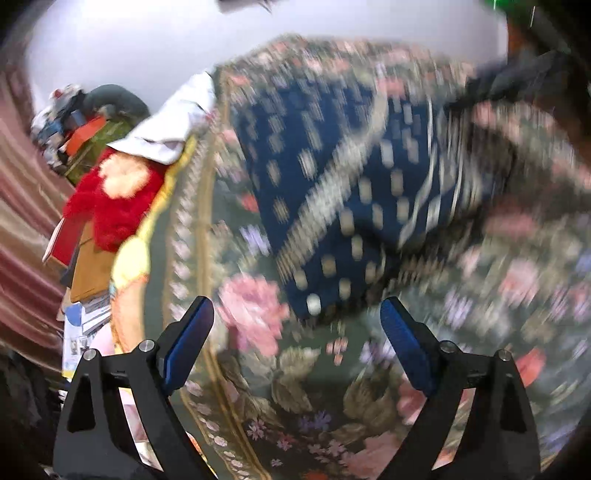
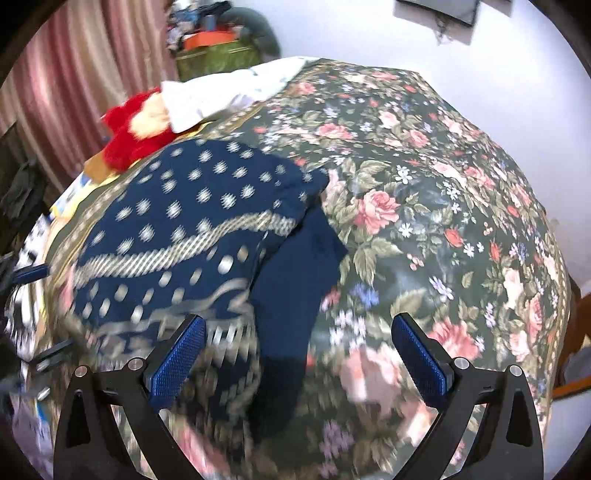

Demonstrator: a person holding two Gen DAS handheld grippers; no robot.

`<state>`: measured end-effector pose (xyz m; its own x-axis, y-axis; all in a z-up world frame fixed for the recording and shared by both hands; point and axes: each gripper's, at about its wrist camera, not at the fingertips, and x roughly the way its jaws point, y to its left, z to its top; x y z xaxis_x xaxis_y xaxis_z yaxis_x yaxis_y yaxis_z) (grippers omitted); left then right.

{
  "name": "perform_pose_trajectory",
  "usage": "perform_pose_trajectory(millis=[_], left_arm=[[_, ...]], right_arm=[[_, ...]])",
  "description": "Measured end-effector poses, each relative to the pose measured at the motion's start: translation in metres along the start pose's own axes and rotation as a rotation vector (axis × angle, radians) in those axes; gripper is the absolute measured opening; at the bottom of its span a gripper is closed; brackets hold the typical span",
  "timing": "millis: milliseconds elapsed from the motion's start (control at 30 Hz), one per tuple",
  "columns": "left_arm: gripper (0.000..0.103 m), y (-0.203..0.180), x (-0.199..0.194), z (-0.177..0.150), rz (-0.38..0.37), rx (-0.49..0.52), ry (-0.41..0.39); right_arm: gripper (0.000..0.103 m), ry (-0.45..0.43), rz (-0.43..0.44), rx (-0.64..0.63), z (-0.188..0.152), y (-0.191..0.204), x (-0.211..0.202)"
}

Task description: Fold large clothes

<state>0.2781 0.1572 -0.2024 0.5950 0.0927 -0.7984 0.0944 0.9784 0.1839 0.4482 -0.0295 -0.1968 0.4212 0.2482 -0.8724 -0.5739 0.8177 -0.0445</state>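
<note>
While the blue garment point(image 2: 192, 229) lies bunched on the flowered bedspread point(image 2: 424, 192), left gripper point(image 1: 297, 317) and right gripper point(image 2: 295, 332) hover open, empty; best pinch opposite corners squarely.

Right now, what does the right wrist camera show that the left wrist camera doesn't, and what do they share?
Only the right wrist view shows the plain navy panel beside the patterned part, and a wooden chair at the far right edge. Only the left wrist view shows a green object at the top edge. Both show the navy garment with silver dots, the floral bedspread, the red plush toy, the white cloth, the striped curtain, and an open, empty gripper: right gripper, left gripper.
</note>
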Motion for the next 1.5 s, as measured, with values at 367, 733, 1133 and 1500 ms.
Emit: perform_pose_trajectory(millis=[367,733,1133,1500], left_arm=[[0.093,0.026,0.027,0.062,0.037,-0.246,-0.047],[0.093,0.018,0.021,0.027,-0.038,-0.309,0.042],[0.093,0.026,-0.103,0.05,-0.024,-0.378,-0.187],[0.093,0.02,-0.142,0.041,-0.006,-0.353,-0.275]], right_arm=[[0.101,0.073,-0.052,0.079,-0.019,-0.022,0.027],[0.1,-0.058,-0.164,-0.01,-0.05,-0.035,-0.073],[0.102,-0.333,-0.042,0.006,-0.023,0.024,-0.168],[0.101,0.11,-0.114,0.009,-0.049,0.023,0.0]])
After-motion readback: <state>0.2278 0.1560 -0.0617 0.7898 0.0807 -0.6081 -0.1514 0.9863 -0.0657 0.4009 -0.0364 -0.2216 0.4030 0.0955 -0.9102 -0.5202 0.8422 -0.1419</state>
